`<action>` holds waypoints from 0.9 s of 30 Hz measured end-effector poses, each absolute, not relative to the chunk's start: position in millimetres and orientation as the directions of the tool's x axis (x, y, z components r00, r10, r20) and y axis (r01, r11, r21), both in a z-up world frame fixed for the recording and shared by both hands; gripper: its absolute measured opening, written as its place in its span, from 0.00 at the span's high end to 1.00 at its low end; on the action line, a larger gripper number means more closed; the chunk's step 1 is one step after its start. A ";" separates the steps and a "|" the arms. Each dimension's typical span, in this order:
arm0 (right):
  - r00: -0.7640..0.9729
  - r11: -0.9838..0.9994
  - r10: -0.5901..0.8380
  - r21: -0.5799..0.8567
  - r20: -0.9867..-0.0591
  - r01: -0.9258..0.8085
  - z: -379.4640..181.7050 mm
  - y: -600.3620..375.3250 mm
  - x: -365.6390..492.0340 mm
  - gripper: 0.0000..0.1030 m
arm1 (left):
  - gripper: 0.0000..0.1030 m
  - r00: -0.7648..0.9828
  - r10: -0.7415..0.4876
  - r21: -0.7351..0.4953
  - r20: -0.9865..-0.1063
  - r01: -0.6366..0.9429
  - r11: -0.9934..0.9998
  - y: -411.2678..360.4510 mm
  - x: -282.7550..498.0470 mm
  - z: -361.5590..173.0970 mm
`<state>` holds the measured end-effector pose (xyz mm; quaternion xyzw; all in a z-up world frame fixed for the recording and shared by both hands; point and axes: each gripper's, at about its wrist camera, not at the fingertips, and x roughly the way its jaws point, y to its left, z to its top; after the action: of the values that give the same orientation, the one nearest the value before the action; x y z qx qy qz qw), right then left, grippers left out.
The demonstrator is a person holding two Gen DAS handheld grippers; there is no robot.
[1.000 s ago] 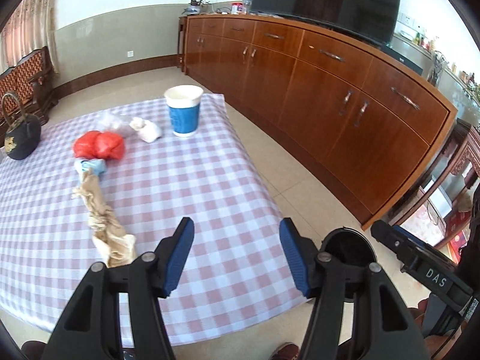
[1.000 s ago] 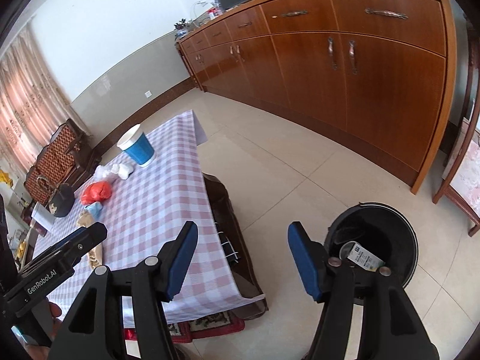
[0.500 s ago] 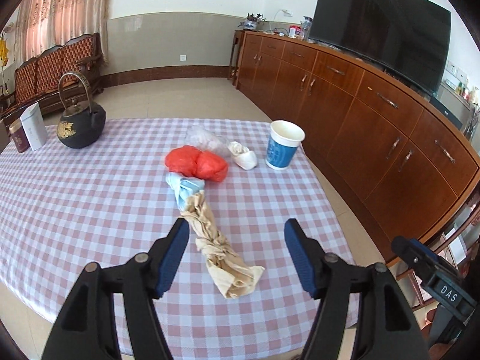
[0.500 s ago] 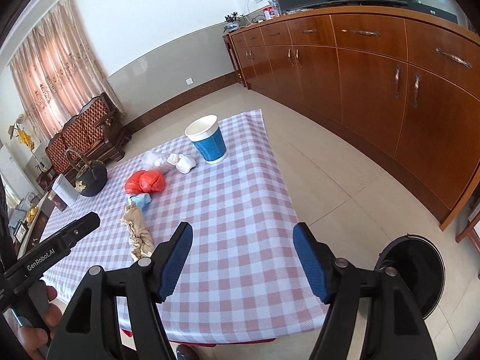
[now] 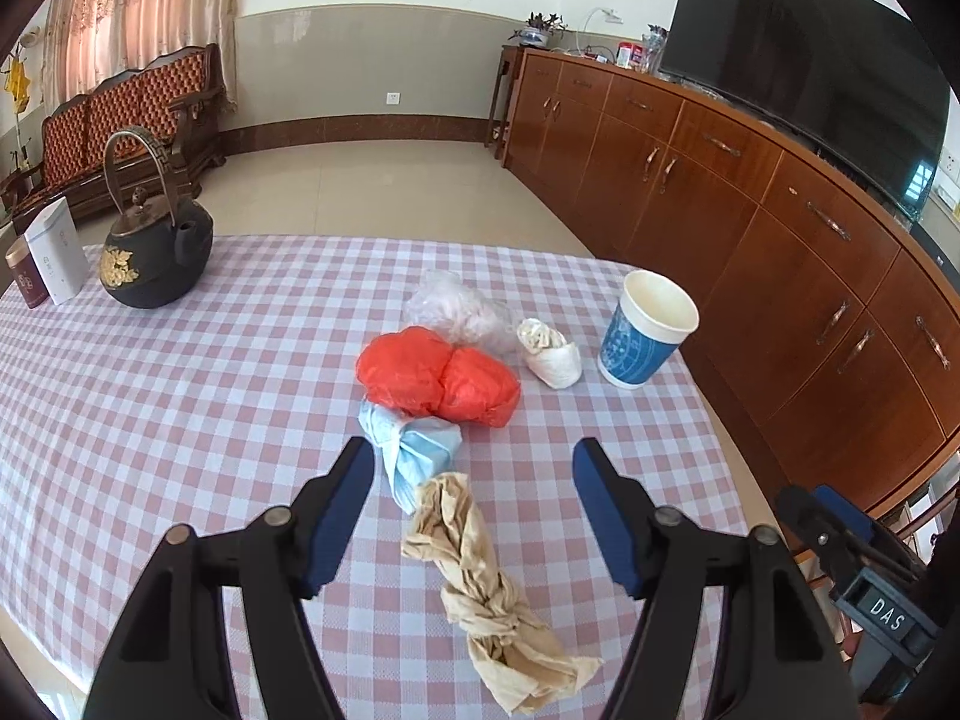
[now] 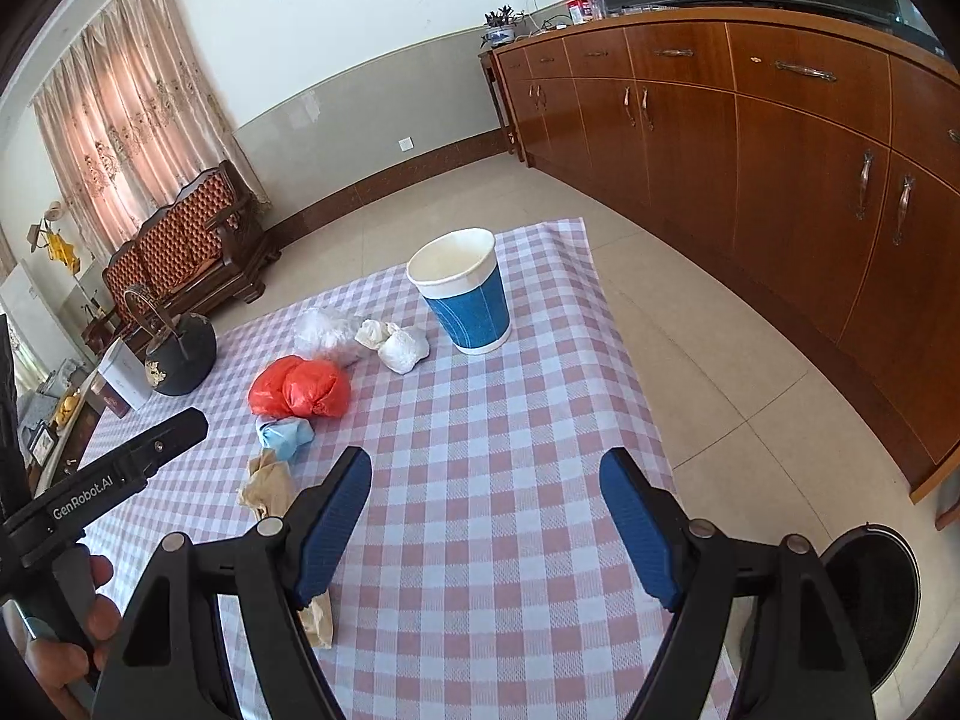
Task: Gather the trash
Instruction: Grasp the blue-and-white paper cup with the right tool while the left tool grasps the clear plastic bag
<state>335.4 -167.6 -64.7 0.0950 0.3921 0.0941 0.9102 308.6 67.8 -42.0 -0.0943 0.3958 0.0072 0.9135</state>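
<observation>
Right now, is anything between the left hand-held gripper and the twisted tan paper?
Nothing visible. The left hand-held gripper is open, with the twisted tan paper lying on the checked tablecloth directly below its fingers.

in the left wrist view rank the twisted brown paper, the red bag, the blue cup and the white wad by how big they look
1. twisted brown paper, though it lies nearest the camera
2. red bag
3. blue cup
4. white wad
</observation>
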 end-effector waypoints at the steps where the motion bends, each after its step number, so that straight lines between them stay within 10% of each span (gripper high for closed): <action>1: 0.673 0.964 0.246 0.246 -0.697 -0.099 -66.3 -165.3 342.0 0.22 | 0.32 0.685 -0.060 -0.164 -0.726 -0.088 0.983 68.1 314.5 -43.7; 27: 0.647 0.981 0.196 0.150 -0.737 -0.125 -117.2 -115.2 494.5 0.19 | 0.32 0.630 -0.082 -0.204 -0.772 -0.123 0.971 86.7 422.0 -78.5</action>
<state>494.5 -115.2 -117.2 0.0429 0.4110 0.0884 0.9063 422.0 86.7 -78.5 -0.1196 0.4298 0.0114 0.8949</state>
